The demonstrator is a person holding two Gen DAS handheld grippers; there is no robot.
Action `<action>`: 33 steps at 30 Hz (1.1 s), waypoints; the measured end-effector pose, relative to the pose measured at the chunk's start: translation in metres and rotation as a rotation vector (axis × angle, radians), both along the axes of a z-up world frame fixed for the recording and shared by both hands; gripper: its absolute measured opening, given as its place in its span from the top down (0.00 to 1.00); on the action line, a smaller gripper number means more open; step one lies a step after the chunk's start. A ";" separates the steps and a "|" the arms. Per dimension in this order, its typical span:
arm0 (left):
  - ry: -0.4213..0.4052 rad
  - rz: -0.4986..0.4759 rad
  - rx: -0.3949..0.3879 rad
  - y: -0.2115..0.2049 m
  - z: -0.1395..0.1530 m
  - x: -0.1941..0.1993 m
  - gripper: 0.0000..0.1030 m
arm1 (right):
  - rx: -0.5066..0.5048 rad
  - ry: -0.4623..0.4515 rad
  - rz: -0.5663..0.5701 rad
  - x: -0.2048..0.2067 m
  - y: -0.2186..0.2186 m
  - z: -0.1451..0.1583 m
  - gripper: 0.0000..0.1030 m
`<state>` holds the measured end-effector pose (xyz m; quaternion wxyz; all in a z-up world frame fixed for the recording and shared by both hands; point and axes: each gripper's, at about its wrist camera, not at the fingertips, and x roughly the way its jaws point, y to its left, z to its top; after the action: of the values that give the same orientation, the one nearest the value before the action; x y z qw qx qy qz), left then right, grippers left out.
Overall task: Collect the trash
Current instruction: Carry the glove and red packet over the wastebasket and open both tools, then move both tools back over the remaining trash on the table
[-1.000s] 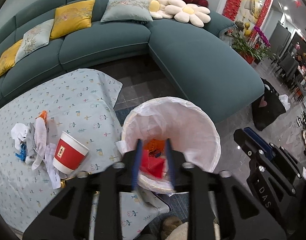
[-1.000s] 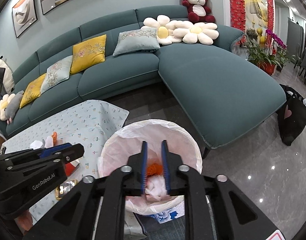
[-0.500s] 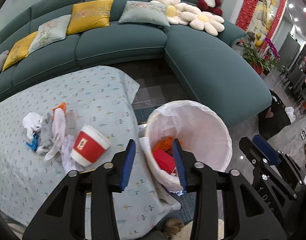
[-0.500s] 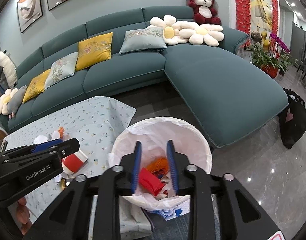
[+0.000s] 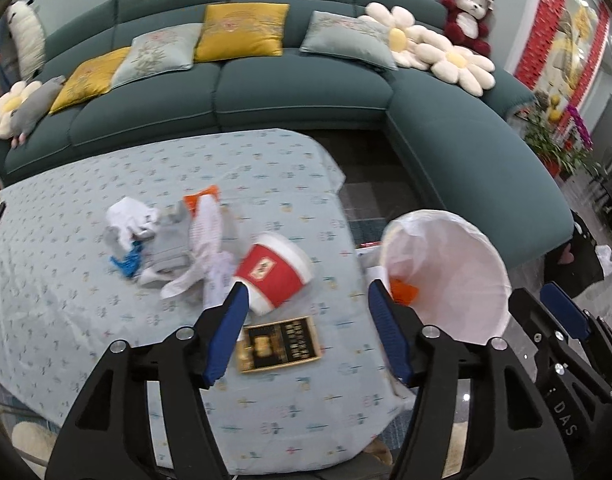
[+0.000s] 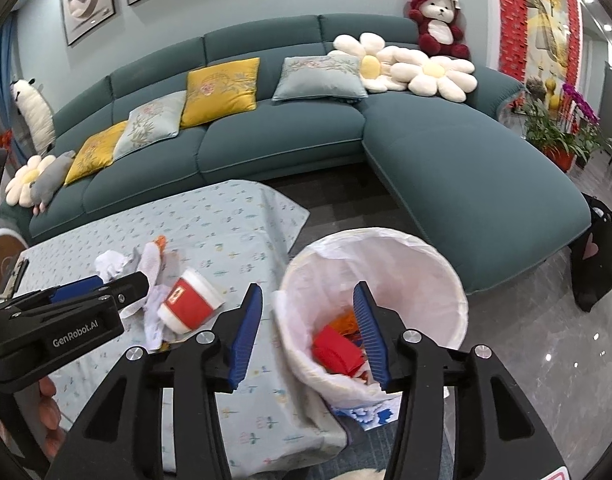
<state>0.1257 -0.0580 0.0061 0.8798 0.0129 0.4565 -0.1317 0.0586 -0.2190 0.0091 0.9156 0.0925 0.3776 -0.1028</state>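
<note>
A white-lined trash bin (image 5: pixel 458 276) (image 6: pixel 406 264) stands on the floor beside the low table; red and orange trash (image 6: pixel 338 350) lies inside. On the table lie a tipped red paper cup (image 5: pixel 274 270) (image 6: pixel 190 300), a black-and-gold wrapper (image 5: pixel 282 344), and a heap of white, grey and blue scraps (image 5: pixel 166 236) (image 6: pixel 118 264). My left gripper (image 5: pixel 306 328) is open and empty above the table, near the cup and wrapper. My right gripper (image 6: pixel 308 332) is open and empty over the bin's left rim.
The table wears a light patterned cloth (image 5: pixel 106 320). A teal sectional sofa (image 6: pixel 466 168) with cushions wraps behind and to the right. A black bag (image 6: pixel 598 264) sits on the floor at right. A phone (image 6: pixel 14 276) lies at the table's left edge.
Both grippers opened wide. A red piece dropped from my left gripper into the bin. My left gripper swung left from the bin to over the table; my right gripper drew back slightly.
</note>
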 end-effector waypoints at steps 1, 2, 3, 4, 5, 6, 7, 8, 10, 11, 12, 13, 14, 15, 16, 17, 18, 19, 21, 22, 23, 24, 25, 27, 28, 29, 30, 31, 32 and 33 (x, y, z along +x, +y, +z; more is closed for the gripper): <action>-0.003 0.011 0.001 0.008 0.000 0.000 0.40 | -0.002 0.002 0.006 0.000 0.003 0.000 0.55; -0.004 0.019 0.002 0.013 -0.001 0.000 0.40 | -0.002 0.004 0.013 0.000 0.008 0.000 0.55; -0.003 0.029 0.004 0.020 -0.001 0.000 0.39 | 0.000 0.006 0.021 0.000 0.013 -0.001 0.55; -0.002 0.040 0.004 0.027 -0.002 0.000 0.38 | 0.000 0.008 0.025 0.001 0.017 -0.001 0.55; 0.000 0.048 0.003 0.032 -0.003 -0.001 0.38 | 0.000 0.010 0.032 0.001 0.023 -0.001 0.55; 0.003 0.058 0.003 0.039 -0.004 -0.001 0.37 | 0.001 0.013 0.039 0.002 0.025 -0.002 0.55; 0.004 0.065 0.004 0.045 -0.005 -0.001 0.34 | 0.004 0.016 0.048 0.002 0.031 -0.002 0.55; 0.004 0.078 0.007 0.052 -0.006 -0.001 0.34 | 0.004 0.018 0.054 0.002 0.034 -0.003 0.55; -0.001 0.098 0.017 0.065 -0.009 -0.001 0.33 | 0.005 0.025 0.069 0.003 0.043 -0.004 0.55; -0.001 0.105 0.021 0.070 -0.009 -0.001 0.33 | 0.005 0.029 0.078 0.004 0.048 -0.005 0.55; 0.000 0.116 0.025 0.076 -0.011 -0.001 0.30 | 0.004 0.034 0.088 0.005 0.054 -0.006 0.55; 0.002 0.125 0.026 0.081 -0.012 -0.001 0.27 | 0.003 0.038 0.097 0.006 0.059 -0.007 0.55; 0.005 0.141 0.027 0.089 -0.014 -0.001 0.26 | 0.002 0.042 0.105 0.007 0.064 -0.009 0.55; 0.006 0.151 0.026 0.094 -0.016 -0.001 0.25 | 0.003 0.047 0.113 0.009 0.069 -0.011 0.55; 0.011 0.164 0.026 0.101 -0.018 0.000 0.25 | 0.004 0.051 0.118 0.010 0.072 -0.012 0.55; 0.014 0.171 0.027 0.107 -0.021 0.001 0.25 | 0.007 0.057 0.128 0.012 0.078 -0.014 0.55; 0.018 0.177 0.029 0.113 -0.023 0.002 0.25 | 0.007 0.063 0.136 0.014 0.083 -0.016 0.55; 0.021 0.182 0.030 0.116 -0.025 0.002 0.25 | 0.007 0.067 0.143 0.016 0.087 -0.017 0.55; 0.024 0.198 0.034 0.127 -0.029 0.003 0.25 | 0.006 0.076 0.158 0.020 0.096 -0.020 0.55; 0.025 0.205 0.038 0.131 -0.031 0.004 0.25 | 0.004 0.082 0.168 0.023 0.101 -0.022 0.55; 0.025 0.210 0.041 0.135 -0.033 0.005 0.25 | 0.002 0.086 0.176 0.025 0.106 -0.023 0.55; 0.027 0.215 0.043 0.140 -0.035 0.005 0.25 | 0.001 0.091 0.182 0.027 0.109 -0.025 0.55; 0.030 0.223 0.044 0.144 -0.038 0.007 0.25 | -0.001 0.097 0.192 0.031 0.115 -0.027 0.55; 0.041 0.241 0.043 0.156 -0.043 0.011 0.25 | -0.001 0.107 0.205 0.037 0.122 -0.031 0.55; 0.044 0.246 0.043 0.160 -0.045 0.012 0.25 | 0.000 0.114 0.214 0.041 0.127 -0.034 0.55; 0.049 0.257 0.041 0.166 -0.048 0.015 0.25 | 0.001 0.119 0.221 0.043 0.130 -0.036 0.55; 0.054 0.267 0.039 0.173 -0.051 0.018 0.25 | 0.001 0.125 0.230 0.046 0.134 -0.038 0.55; 0.060 0.277 0.038 0.179 -0.054 0.021 0.25 | 0.000 0.132 0.240 0.051 0.140 -0.041 0.55; 0.065 0.285 0.037 0.183 -0.056 0.024 0.25 | 0.001 0.136 0.248 0.054 0.144 -0.042 0.55; 0.070 0.294 0.035 0.189 -0.058 0.027 0.25 | 0.003 0.140 0.256 0.058 0.148 -0.044 0.55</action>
<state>0.1527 0.1309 -0.0522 0.8728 -0.0432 0.4861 0.0060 0.1171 -0.0710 -0.0351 0.8925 0.0374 0.4495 0.0092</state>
